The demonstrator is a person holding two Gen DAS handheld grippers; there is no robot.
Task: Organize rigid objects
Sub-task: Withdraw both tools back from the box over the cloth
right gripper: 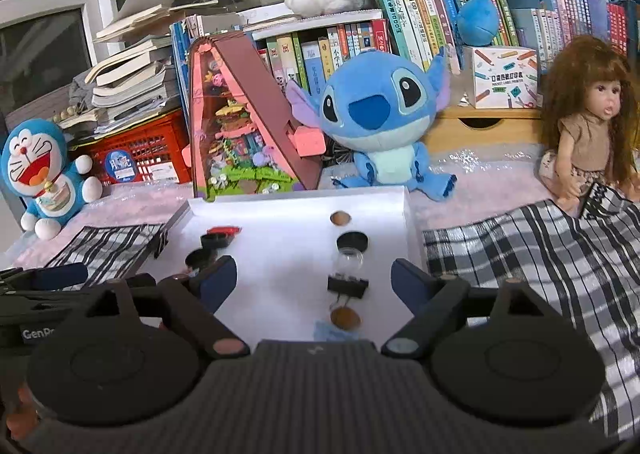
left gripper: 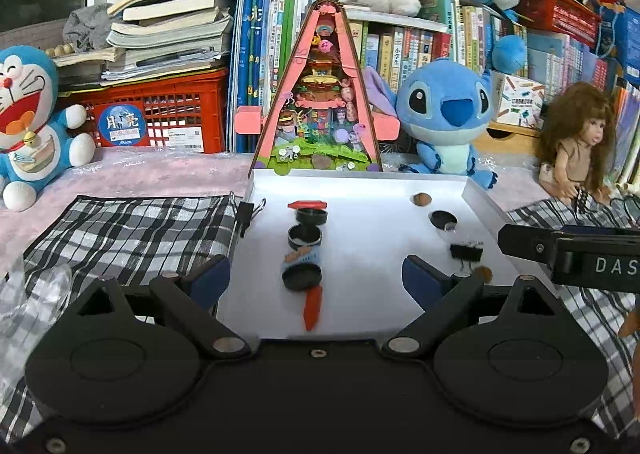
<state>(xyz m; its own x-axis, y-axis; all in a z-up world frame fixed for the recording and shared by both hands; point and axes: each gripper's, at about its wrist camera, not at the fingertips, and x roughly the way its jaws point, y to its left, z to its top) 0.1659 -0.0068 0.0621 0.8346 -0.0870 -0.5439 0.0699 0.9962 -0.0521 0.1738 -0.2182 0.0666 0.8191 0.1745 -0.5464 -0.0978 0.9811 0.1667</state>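
Note:
A white tray [left gripper: 360,182] lies on the table and holds small rigid objects in two rows. The left row has a red-lidded item [left gripper: 307,205], black round caps [left gripper: 305,236], a black disc [left gripper: 301,278] and an orange carrot-shaped piece [left gripper: 312,307]. The right row has a brown coin [right gripper: 341,218], a black cap [right gripper: 352,241], a clear dome [right gripper: 350,260], a black binder clip [right gripper: 348,286] and a brown disc [right gripper: 345,318]. My left gripper [left gripper: 316,278] is open and empty above the left row. My right gripper [right gripper: 314,280] is open and empty above the right row.
Checked cloth [left gripper: 128,230] lies on both sides of the tray. A binder clip [left gripper: 245,214] grips the tray's left edge. Behind stand a pink triangular dollhouse [left gripper: 320,94], a Stitch plush [left gripper: 448,110], a Doraemon plush [left gripper: 28,126], a doll [right gripper: 588,114], a red crate and books.

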